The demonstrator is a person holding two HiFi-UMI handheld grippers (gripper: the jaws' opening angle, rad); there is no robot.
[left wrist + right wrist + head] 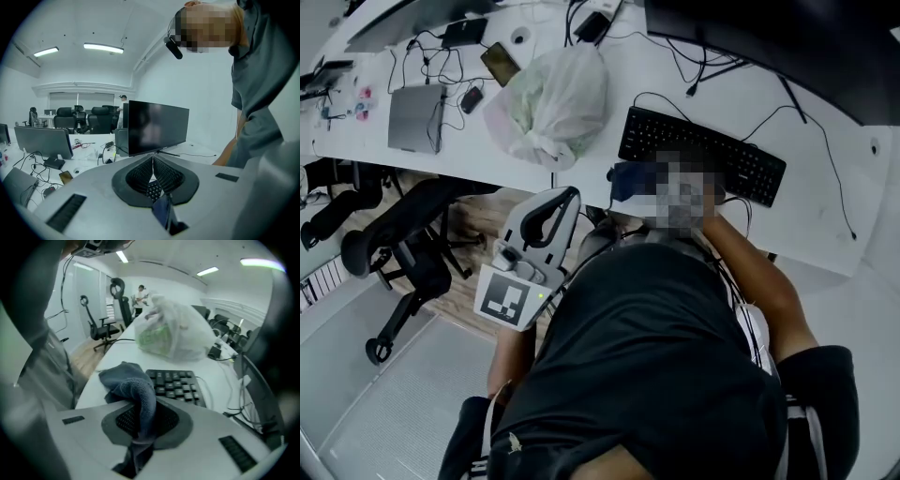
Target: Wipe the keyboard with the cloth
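The black keyboard (703, 155) lies on the white desk (825, 225), slanting down to the right. A blue cloth (628, 178) is bunched at the keyboard's left end. In the head view my right gripper is hidden under the blurred patch. In the right gripper view my right gripper (143, 401) is shut on the blue cloth (124, 378), which hangs out over the desk beside the keyboard (180, 385). My left gripper (570, 195) hovers off the desk's front edge, left of the cloth. Its jaws meet at the tips with nothing between them (152, 157).
A knotted plastic bag (548, 103) sits left of the keyboard. A grey laptop (414, 117), a phone (499, 63) and loose cables lie further left. A dark monitor (157, 131) stands behind the keyboard. A black office chair (403, 234) stands on the floor at the left.
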